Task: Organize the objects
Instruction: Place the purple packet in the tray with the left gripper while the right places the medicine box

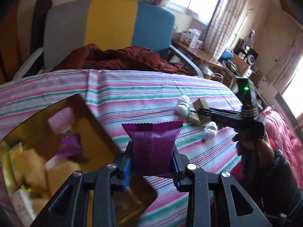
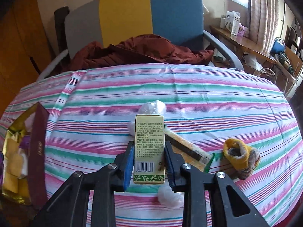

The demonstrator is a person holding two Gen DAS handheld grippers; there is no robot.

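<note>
My left gripper (image 1: 152, 162) is shut on a purple snack packet (image 1: 153, 143), held above the near right edge of a gold-lined box (image 1: 98, 132) that holds several packets, one purple (image 1: 70, 145). My right gripper (image 2: 149, 162) is shut on a small gold carton with printed text and a barcode (image 2: 149, 147), just above the striped tablecloth (image 2: 208, 98). In the left wrist view the right gripper (image 1: 204, 111) reaches the carton (image 1: 201, 104) at the table's right. The box also shows at the left of the right wrist view (image 2: 37, 151).
White plastic-wrapped balls (image 2: 153, 107) (image 2: 170, 198), a long flat packet (image 2: 189, 149) and a yellow baby shoe (image 2: 238, 155) lie by the carton. A chair with a rust-red garment (image 2: 144, 51) stands behind the table. A cluttered desk (image 2: 240, 41) is at the right.
</note>
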